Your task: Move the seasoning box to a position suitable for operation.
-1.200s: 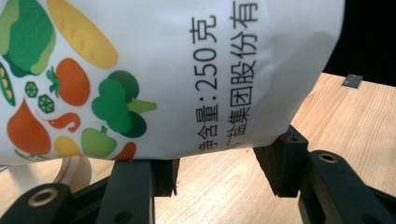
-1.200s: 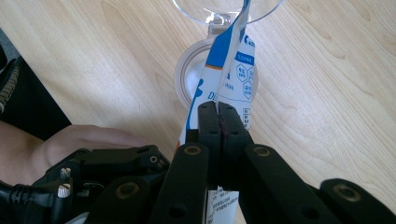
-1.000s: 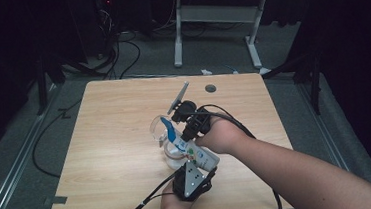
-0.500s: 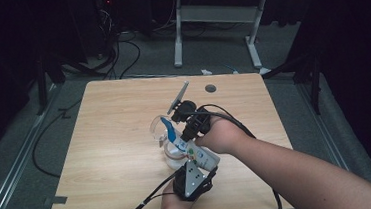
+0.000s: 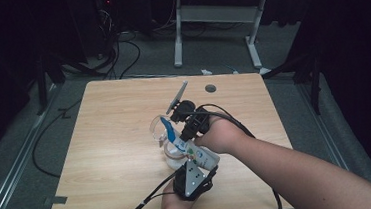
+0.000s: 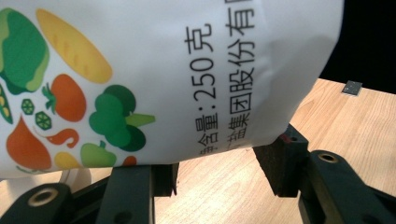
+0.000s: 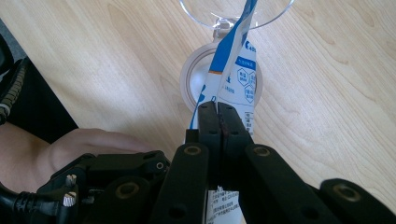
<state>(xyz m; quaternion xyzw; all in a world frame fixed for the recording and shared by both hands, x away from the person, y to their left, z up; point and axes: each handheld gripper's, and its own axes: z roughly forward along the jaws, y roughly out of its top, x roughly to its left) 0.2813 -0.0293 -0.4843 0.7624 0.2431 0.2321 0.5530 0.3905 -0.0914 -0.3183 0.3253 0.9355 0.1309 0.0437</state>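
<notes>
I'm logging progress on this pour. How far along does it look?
Done: the white bag is lifted and tipped, its blue top edge over the clear glass. In hand: the left gripper clamps the bag's bottom, and the right gripper pinches its edge shut. Left: I can't tell if anything has fallen into the glass; the bag has yet to be set down.

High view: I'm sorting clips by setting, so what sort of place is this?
Probably a lab or workshop: a bare wooden table on grey floor, loose cables trailing behind it, and a metal-legged bench in the dark surroundings.
</notes>
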